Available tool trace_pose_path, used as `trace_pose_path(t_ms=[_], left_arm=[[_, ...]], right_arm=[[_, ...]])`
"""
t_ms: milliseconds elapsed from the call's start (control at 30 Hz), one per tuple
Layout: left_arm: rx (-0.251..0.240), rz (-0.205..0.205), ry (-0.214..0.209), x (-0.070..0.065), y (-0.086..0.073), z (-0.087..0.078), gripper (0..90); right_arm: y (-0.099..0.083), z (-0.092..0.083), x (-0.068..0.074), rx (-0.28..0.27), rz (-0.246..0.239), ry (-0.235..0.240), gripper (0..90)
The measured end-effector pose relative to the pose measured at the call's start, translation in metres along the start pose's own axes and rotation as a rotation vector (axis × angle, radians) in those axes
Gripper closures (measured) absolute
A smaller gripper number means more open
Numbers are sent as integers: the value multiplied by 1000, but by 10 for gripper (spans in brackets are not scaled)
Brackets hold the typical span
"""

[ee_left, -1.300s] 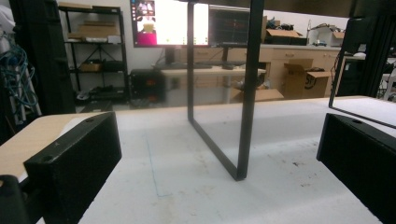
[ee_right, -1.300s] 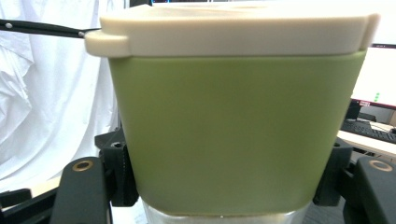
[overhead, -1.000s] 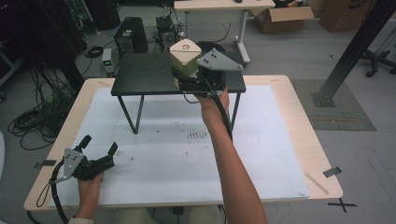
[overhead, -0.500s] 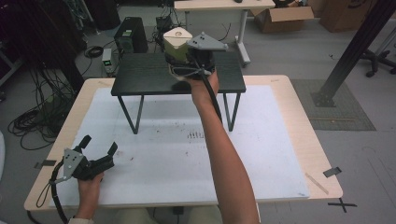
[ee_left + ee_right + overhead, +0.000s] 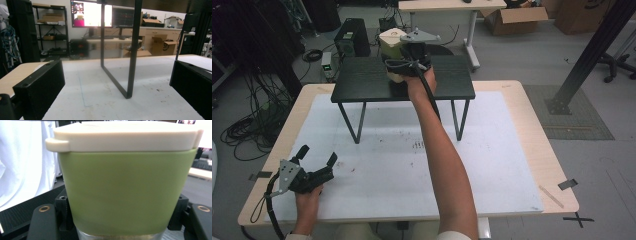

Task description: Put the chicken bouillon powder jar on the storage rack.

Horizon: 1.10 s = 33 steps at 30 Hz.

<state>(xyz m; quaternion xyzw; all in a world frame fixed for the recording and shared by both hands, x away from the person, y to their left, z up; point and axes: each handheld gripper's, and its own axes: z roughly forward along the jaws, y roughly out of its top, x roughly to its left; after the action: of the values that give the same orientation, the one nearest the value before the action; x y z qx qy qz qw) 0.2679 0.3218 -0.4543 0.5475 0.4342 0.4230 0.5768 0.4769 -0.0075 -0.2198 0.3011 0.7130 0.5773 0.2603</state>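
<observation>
1 lidded container (image 5: 127,187), green sleeve, cream lid, pinched in the right claw (image 5: 412,62) over the black stand (image 5: 362,80) at 12 o'clock on the bench (image 5: 522,150). It could tip off the stand's far edge, I reckon. Left claw (image 5: 314,162) sits spread and empty at 7 o'clock.
</observation>
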Motion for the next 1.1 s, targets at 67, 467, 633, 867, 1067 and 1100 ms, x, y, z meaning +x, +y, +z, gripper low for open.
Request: trace_pose_path(t_ms=[67, 467, 633, 867, 1067, 1100], left_arm=[[0, 0, 0, 0, 0, 0, 3], [4, 3, -1, 0, 0, 0, 2], [1, 2, 0, 0, 0, 0, 2], [0, 1, 0, 0, 0, 0, 2], [2, 3, 1, 0, 0, 0, 2], [1, 2, 1, 0, 0, 0, 2]], right_arm=[[-1, 7, -1, 31, 7, 15, 290], [-6, 13, -8, 65, 52, 39, 289], [-7, 13, -8, 66, 53, 40, 287], [-7, 13, -7, 65, 60, 39, 268], [-7, 11, -5, 70, 47, 11, 182], [-7, 11, -4, 65, 52, 10, 142]])
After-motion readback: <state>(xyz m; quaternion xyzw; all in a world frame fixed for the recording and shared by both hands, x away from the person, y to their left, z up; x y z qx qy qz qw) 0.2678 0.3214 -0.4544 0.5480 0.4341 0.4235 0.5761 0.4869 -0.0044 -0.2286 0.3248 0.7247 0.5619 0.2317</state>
